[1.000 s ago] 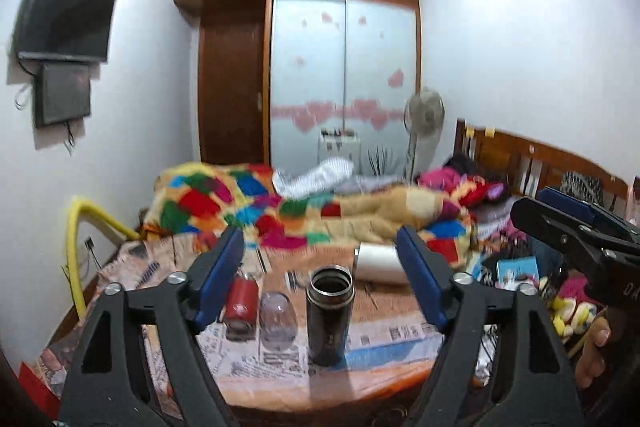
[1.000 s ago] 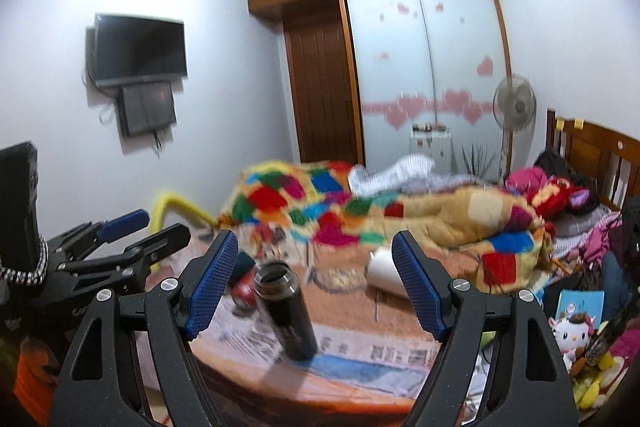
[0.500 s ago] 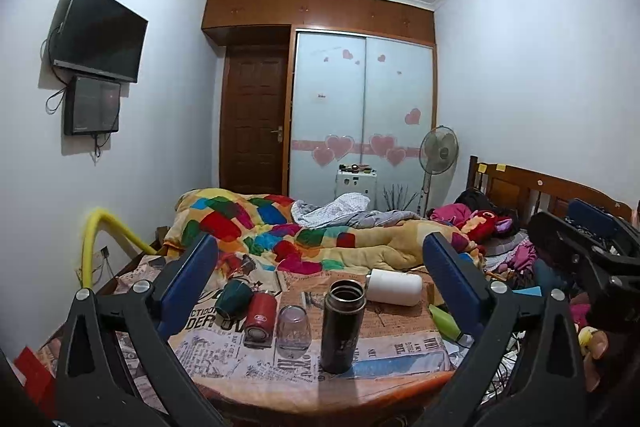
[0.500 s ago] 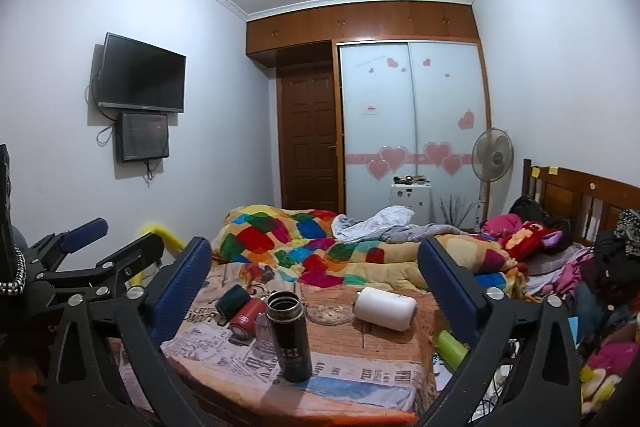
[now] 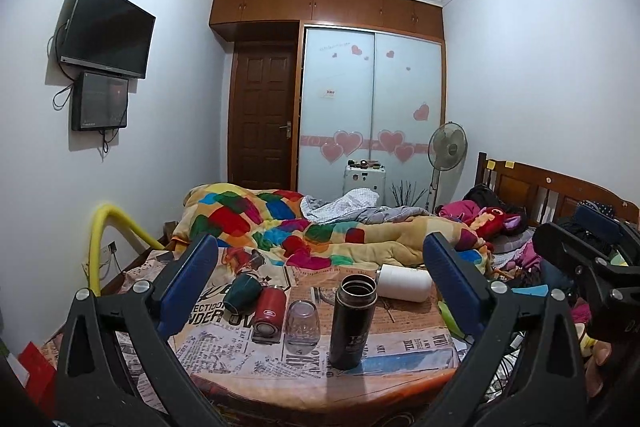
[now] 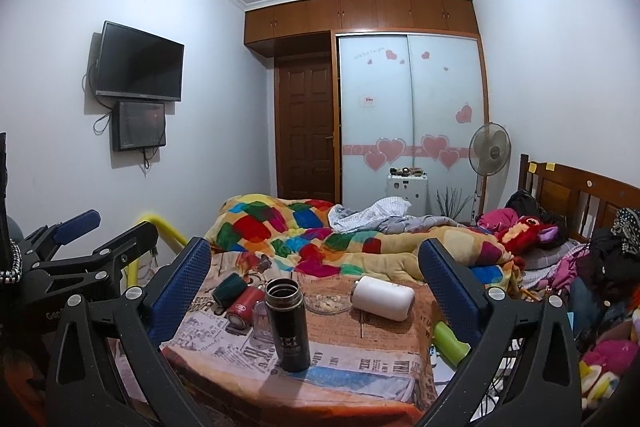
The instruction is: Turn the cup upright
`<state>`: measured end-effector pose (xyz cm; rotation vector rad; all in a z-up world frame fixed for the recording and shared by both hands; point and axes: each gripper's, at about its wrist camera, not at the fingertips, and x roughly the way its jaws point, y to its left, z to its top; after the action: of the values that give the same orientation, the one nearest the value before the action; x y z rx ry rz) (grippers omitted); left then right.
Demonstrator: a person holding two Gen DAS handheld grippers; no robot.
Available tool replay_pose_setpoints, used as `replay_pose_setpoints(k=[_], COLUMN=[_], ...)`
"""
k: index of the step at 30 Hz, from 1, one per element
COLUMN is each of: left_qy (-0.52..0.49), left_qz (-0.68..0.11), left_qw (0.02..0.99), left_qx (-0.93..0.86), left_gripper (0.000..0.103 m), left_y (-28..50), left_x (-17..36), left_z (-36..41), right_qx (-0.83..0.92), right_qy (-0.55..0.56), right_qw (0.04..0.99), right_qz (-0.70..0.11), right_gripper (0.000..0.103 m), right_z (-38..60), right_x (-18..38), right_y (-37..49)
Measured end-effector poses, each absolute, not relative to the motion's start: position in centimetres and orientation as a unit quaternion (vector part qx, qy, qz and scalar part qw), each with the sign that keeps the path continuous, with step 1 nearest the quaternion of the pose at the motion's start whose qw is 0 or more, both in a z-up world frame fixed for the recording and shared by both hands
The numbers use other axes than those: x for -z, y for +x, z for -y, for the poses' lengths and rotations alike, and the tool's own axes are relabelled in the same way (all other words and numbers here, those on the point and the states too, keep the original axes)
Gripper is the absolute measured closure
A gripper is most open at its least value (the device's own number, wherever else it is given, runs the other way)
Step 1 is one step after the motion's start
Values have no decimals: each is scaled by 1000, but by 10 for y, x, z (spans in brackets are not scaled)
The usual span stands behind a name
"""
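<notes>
A black cup (image 5: 352,321) stands upright, mouth open, near the front of a newspaper-covered table (image 5: 404,349); it also shows in the right wrist view (image 6: 289,323). A clear glass (image 5: 302,321) stands upside down beside it. A red cup (image 5: 269,313), a green cup (image 5: 241,293) and a white cup (image 5: 404,282) lie on their sides. My left gripper (image 5: 320,287) and right gripper (image 6: 316,287) are both open, empty and held back from the table.
A glass ashtray (image 6: 327,303) sits mid-table. A green object (image 6: 450,341) lies at the table's right edge. A bed with a colourful quilt (image 5: 280,227) is behind the table. Toys and clothes (image 6: 600,339) are piled on the right.
Both grippers have pulled back and tilted up from the table, so the objects look smaller and lower. The jaws have spread wider. The black cup stays upright.
</notes>
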<state>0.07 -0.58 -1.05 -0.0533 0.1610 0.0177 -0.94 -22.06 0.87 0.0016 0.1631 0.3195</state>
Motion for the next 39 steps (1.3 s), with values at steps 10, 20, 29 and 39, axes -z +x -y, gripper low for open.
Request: replay_pose_setpoints(k=[10,20,29,39], left_qy=[-26,-23,-20,-13], left_qz=[-79,-82,-82,-78], left_qw=[996,996,996,997], left_qx=[-11,-10,-10,-5], left_gripper=[0,0,0,0], left_y=[3,5,5,3], left_x=[13,13,11,9], left_z=[7,9,11,14], right_qx=[-157,-157,-157,-157], right_qy=[2,2,3,4], right_qw=[983,983,983,983], right_qz=[-93,-99,-99,-99], right_gripper=[0,0,0,0], right_z=[222,223,224,224], right_x=[-6,-7,-8,-8], right_y=[-8,-6,-7,-7])
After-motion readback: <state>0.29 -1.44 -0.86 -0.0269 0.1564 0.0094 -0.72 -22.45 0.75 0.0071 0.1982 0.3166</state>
